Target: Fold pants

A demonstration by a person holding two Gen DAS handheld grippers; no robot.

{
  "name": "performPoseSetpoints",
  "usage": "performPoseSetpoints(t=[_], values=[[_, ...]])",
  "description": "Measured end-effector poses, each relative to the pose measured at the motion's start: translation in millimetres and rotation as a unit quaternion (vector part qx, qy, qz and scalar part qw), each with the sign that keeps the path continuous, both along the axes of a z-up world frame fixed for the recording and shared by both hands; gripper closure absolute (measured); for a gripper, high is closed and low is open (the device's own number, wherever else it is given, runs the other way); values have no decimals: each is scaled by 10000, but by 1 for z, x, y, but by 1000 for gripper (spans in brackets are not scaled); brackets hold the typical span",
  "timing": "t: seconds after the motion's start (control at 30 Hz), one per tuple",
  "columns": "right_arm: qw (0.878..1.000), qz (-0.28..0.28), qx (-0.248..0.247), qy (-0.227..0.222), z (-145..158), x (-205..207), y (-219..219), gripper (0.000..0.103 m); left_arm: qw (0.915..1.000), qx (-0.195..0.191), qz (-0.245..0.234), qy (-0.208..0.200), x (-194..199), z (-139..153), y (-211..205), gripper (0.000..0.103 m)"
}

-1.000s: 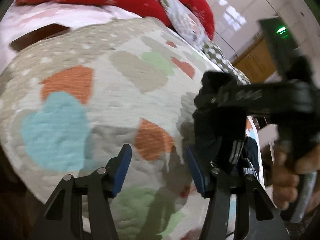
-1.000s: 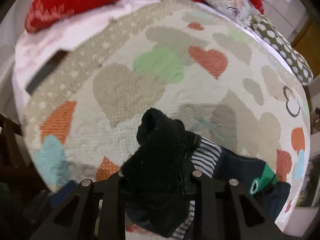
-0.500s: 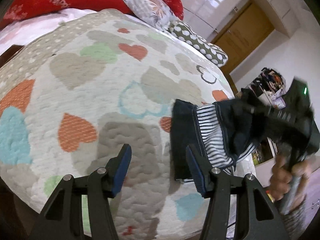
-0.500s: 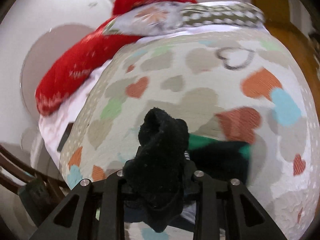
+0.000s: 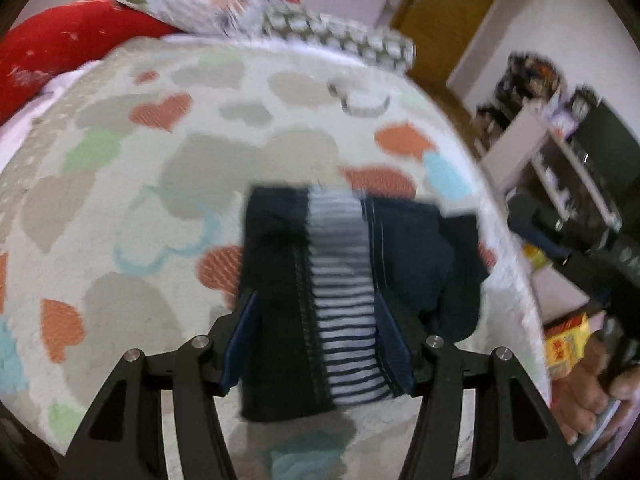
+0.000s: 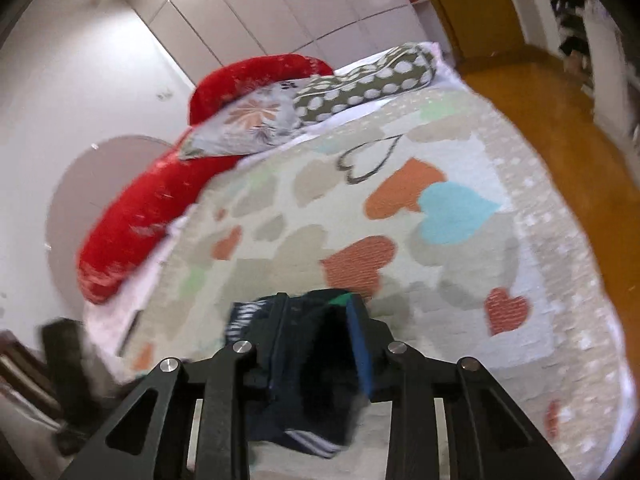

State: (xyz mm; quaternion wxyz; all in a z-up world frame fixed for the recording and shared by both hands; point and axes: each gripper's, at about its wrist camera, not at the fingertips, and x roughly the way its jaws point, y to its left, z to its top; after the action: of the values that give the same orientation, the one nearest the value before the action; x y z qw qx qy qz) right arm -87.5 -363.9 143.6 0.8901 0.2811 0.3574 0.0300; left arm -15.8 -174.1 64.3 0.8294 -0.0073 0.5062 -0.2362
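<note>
Showing a white-striped panel, dark navy pants [image 5: 352, 280] lie blurred.

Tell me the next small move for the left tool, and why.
Probably close the left tool on the pants. Their striped part lies between its open fingers, not pinched. The right tool, jaws closing, has dark fabric between them. A second grip should let you spread the pants flat on the bed.

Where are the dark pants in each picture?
Left wrist view: the pants are low in the middle, between the left gripper's fingers.
Right wrist view: the pants are at the bottom middle, inside the right gripper, whose jaws are closing.
Shared landmark: the red pillow, upper left in both.
</note>
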Motion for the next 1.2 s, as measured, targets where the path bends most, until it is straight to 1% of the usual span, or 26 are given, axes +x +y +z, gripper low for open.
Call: performPoseSetpoints(t=[0.07, 0.13, 0.2, 0.27, 0.33, 0.37, 0.4, 0.43, 0.47, 0.5, 0.57, 0.63, 0.7, 0.77, 0.8, 0.83, 0.87, 0.9, 0.93, 1.0, 1.03, 1.07, 1.1, 1.13, 1.17, 1.2], values=[[9999, -9, 46, 136, -13, 3, 3, 71, 9994, 299, 106, 115, 4, -17, -6, 45], [9991, 61, 191, 366, -36, 10, 8, 71, 9988, 380, 210, 236, 10, -30, -4, 42], [9965, 274, 379, 688, -62, 18, 14, 71, 9984, 275, 285, 402, 17, -32, 4, 42], [9954, 260, 434, 817, -76, 21, 16, 71, 9978, 31, 340, 566, 21, -24, 16, 43], [9948, 212, 796, 592, -74, 15, 7, 68, 9971, -355, 366, 564, 24, -8, 31, 43], [9935, 196, 1036, 421, -70, 10, -1, 64, 9969, -449, 393, 521, 25, -2, 36, 43], [9934, 120, 1103, 281, -65, 4, -7, 54, 9967, -528, 413, 456, 28, 4, 40, 43], [9944, -6, 1045, 163, -60, -2, -12, 51, 9967, -582, 396, 394, 31, 10, 41, 43], [9957, -145, 913, 49, -53, -8, -16, 52, 9969, -598, 384, 339, 33, 13, 41, 43], [9954, -139, 949, -47, -49, -10, -19, 52, 9970, -580, 400, 309, 34, 13, 39, 43], [9905, 101, 1353, -209, -43, -8, -18, 52, 9969, -567, 411, 354, 32, 8, 34, 43], [9855, 418, 1626, -233, -39, 1, -10, 52, 9967, -585, 351, 443, 23, -2, 31, 43], [9783, 847, 1890, -61, -40, 22, 7, 52, 9963, -543, 396, 538, 11, -18, 31, 43], [9706, 1138, 2109, 225, -51, 44, 18, 52, 9962, -374, 288, 734, 2, -39, 25, 43], [9697, 1225, 2044, 530, -62, 64, 28, 52, 9979, -209, 253, 565, -4, -42, 21, 43], [9724, 1159, 1864, 788, -70, 77, 33, 53, 9989, -109, 190, 406, -7, -41, 18, 42], [9769, 908, 1560, 1144, -83, 92, 36, 54, 9996, 24, 81, 281, -11, -37, 13, 42], [9786, 765, 1462, 1226, -88, 99, 35, 55, 9997, 39, -23, 260, -12, -31, 11, 42], [9819, 587, 1372, 1163, -92, 105, 33, 56, 9996, -40, -79, 276, -13, -26, 11, 42], [9858, 303, 1418, 850, -80, 96, 23, 54, 9988, -376, -178, 258, -12, -11, 20, 42], [9867, 246, 1479, 629, -72, 87, 18, 50, 9986, -452, -188, 204, -9, -6, 23, 42], [9881, 199, 1487, 354, -61, 73, 10, 45, 9985, -522, -161, 96, -6, 1, 29, 39], [9892, 161, 1433, 250, -56, 64, 5, 36, 9982, -588, -92, -3, 0, 5, 36, 36], [9917, 64, 1274, 152, -48, 49, -3, 31, 9980, -633, -18, -49, 5, 6, 39, 29], [9932, 5, 1159, 107, -45, 38, -6, 30, 9976, -680, 118, -45, 13, 6, 45, 26], [9945, -17, 1043, 57, -43, 22, -13, 28, 9965, -808, 200, 51, 22, 4, 50, 26]])
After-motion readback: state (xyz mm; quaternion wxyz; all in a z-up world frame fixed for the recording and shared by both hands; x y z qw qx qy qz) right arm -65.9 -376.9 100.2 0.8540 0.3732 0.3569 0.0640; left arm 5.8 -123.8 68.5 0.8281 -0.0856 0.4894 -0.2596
